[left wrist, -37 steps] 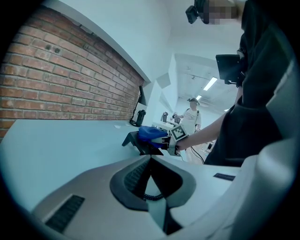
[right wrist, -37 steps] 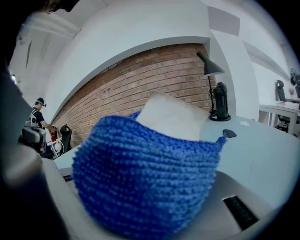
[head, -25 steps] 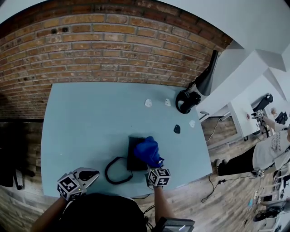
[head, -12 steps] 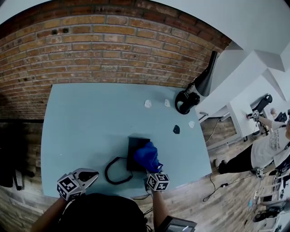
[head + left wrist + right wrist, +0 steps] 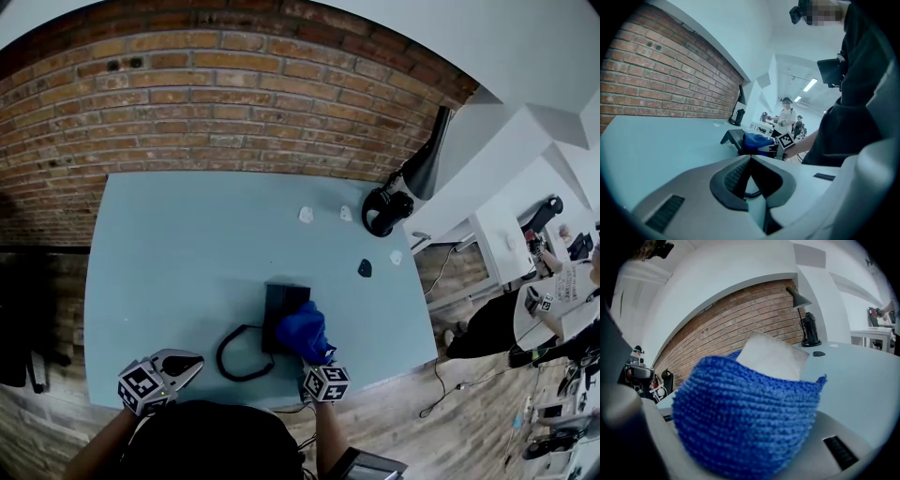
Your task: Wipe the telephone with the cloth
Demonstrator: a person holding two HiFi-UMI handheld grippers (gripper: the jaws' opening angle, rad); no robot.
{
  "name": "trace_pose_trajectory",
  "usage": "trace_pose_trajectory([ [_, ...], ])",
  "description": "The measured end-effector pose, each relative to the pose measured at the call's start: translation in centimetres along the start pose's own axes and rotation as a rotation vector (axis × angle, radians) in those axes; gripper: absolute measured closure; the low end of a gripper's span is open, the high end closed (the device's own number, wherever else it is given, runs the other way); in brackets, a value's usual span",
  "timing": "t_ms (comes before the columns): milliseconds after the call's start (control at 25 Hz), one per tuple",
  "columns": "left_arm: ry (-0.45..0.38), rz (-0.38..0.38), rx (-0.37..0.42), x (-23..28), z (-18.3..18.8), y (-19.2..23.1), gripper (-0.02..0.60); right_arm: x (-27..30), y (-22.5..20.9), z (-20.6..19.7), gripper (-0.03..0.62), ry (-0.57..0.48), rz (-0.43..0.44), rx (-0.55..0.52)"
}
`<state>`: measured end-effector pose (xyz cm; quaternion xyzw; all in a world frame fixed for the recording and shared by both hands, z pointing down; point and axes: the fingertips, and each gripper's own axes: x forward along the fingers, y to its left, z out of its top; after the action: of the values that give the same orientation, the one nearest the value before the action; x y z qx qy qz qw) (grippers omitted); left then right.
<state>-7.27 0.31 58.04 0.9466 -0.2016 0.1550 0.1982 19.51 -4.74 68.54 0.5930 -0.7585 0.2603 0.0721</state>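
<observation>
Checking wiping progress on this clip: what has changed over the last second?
The right hand-held gripper, shut on the blue cloth, dragged it across the telephone toward the person. The left hand-held gripper, telephone and coiled cord stayed put.

A shared workroom or lab around me, pale blue rectangular table against a red brick wall, wood-plank floor, white desks alongside, other people there, ceiling strip lights.

Right gripper jaws clamped on cloth; left gripper jaws seemingly together.
</observation>
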Motion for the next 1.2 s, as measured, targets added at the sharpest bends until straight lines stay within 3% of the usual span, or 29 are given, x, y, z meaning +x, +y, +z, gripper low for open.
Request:
trace_pose_trajectory([
  [440,0.006,0.000,-0.013,-0.1,-0.5,0.0,0.560,-0.8,0.2,-1.2,0.465,0.021,-0.009,0.001],
  [720,0.004,0.011,-0.010,-0.3,-0.3,0.2,0.560,-2.2,0.6,-2.9,0.464,0.096,-0.017,-0.010],
  [840,0.008,0.015,-0.010,-0.6,-0.1,0.5,0.560,-3.0,1.6,-3.7,0.464,0.173,-0.004,-0.101],
  [1040,0.041,0.019,-0.002,-0.5,-0.3,1.3,0.560,-2.8,5.4,-3.1,0.464,0.290,0.191,-0.248],
  [1200,0.013,0.021,0.051,-0.4,1.6,1.6,0.560,-1.7,7.9,0.5,0.464,0.263,0.267,-0.356],
])
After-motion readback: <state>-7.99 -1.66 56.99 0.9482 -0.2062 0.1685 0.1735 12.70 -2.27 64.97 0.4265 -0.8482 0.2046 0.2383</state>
